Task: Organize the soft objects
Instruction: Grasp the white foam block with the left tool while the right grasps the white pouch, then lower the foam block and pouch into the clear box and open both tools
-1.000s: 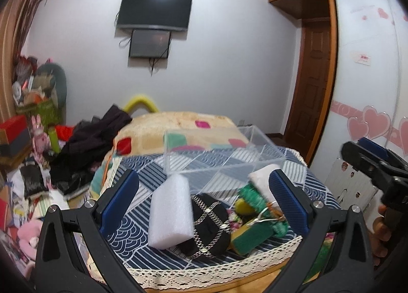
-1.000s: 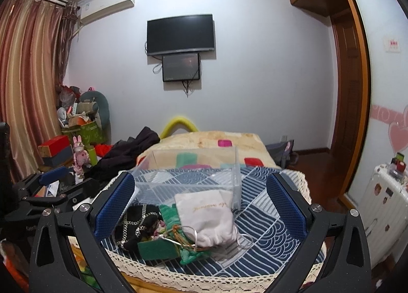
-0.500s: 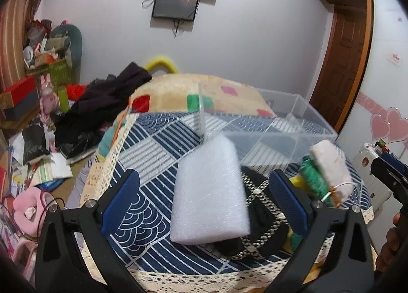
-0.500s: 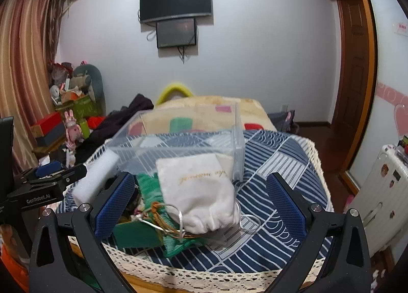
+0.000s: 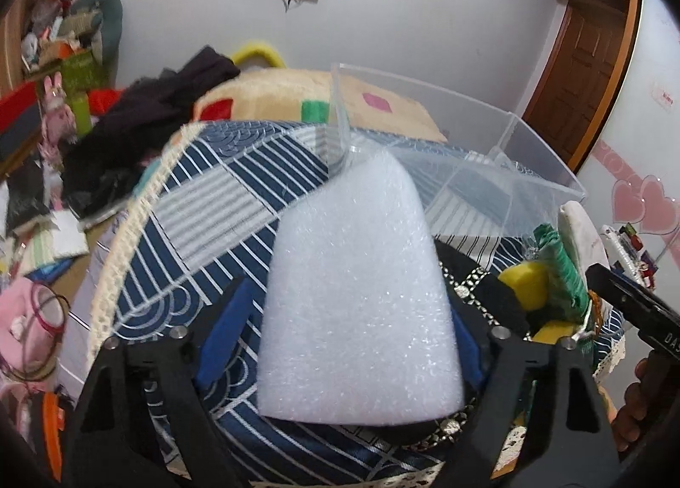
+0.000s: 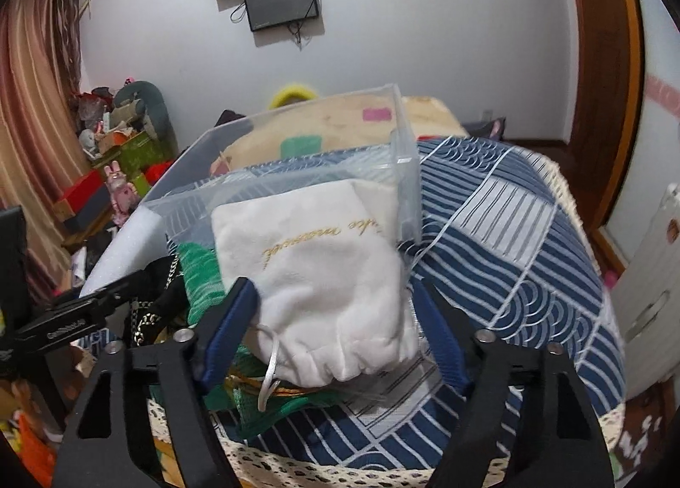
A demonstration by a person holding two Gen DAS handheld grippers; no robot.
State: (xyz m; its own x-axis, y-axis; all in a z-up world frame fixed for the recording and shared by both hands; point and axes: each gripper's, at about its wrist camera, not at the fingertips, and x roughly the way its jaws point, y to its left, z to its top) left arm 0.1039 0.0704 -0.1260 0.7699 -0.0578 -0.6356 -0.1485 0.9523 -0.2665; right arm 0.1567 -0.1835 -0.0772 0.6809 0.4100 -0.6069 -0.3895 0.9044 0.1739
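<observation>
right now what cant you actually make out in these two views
- Left wrist view: the white foam block covers the left gripper fingertips, so contact is unclear.
- Right wrist view: the white drawstring pouch hides most of the green cloth; its gold script is unreadable.
- Both views: the clear plastic bin floor is blocked by those items.

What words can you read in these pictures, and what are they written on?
"DAS", cut off: right gripper body.
Gold cursive on white pouch: upside down, unreadable.
White print on left gripper body: too blurred.
Red sign on wardrobe door: too small.
</observation>
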